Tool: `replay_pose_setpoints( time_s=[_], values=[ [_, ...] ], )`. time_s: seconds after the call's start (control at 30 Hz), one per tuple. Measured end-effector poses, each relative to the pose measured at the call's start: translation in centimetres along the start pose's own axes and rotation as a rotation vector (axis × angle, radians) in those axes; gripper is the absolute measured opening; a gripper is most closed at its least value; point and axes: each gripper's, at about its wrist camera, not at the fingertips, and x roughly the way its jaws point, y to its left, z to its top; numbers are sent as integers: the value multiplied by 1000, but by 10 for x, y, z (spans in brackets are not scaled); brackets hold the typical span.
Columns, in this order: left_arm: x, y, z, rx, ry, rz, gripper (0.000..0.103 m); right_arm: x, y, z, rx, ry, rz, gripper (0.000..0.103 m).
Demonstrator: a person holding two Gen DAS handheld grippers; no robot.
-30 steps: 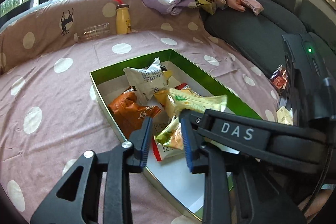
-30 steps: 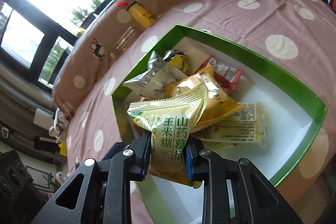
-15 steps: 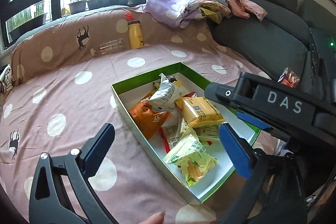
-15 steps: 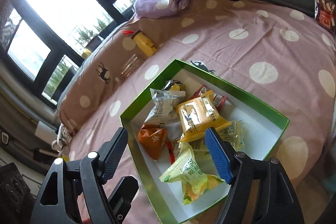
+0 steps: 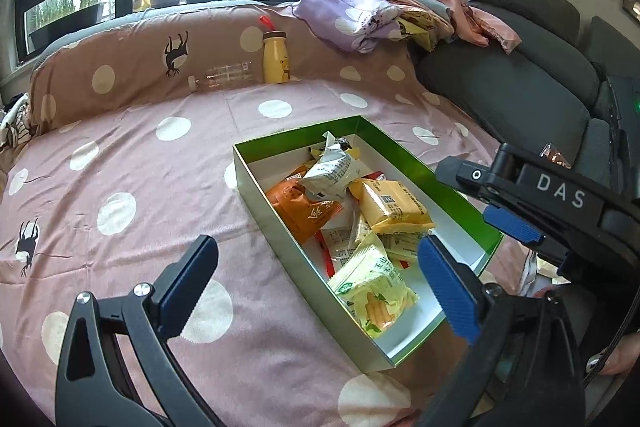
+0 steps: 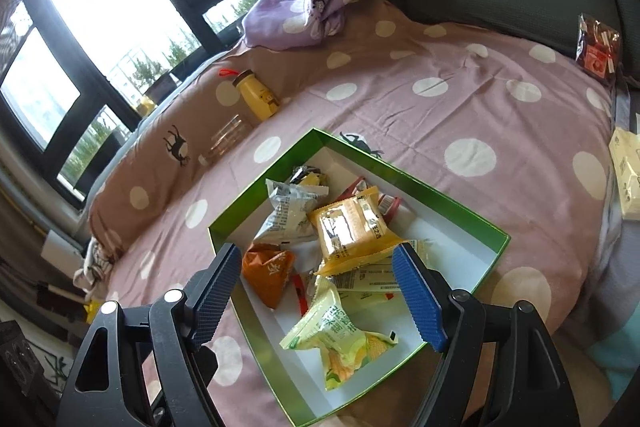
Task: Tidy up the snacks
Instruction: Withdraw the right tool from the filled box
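Observation:
A green box (image 5: 352, 123) with a white inside lies on the pink dotted bedspread and holds several snack packets. A pale green-yellow packet (image 5: 372, 291) (image 6: 336, 339) lies loose at its near end. Behind it are a yellow packet (image 6: 348, 227), an orange one (image 6: 268, 271) and a white-grey one (image 6: 288, 211). My right gripper (image 6: 316, 297) hangs open above the near end of the box (image 6: 420, 183), touching nothing. My left gripper (image 5: 316, 287) is wide open over the box's near left edge, with nothing held. The right gripper's blue pad (image 5: 512, 227) shows at the right of the left wrist view.
A yellow bottle (image 5: 276, 57) and a clear bottle (image 5: 224, 77) lie against the bolster at the back. Crumpled clothes (image 5: 400, 11) sit on a grey sofa (image 5: 520, 79). A red snack bag (image 6: 598, 47) and a cream packet (image 6: 628, 179) lie at the right.
The right gripper opened and let go of the green-yellow packet, which now lies in the near end of the box. The left gripper opened wide too. Both pulled up and back.

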Motion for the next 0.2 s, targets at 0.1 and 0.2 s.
replay_pose_setpoints(
  time_s=[0.1, 0.2],
  values=[
    [-1, 1, -2, -4, 9, 11, 101, -2, 2, 0, -7, -2, -15, 79],
    [-3, 2, -4, -9, 13, 17, 101, -2, 4, 0, -14, -4, -29, 79]
  ],
)
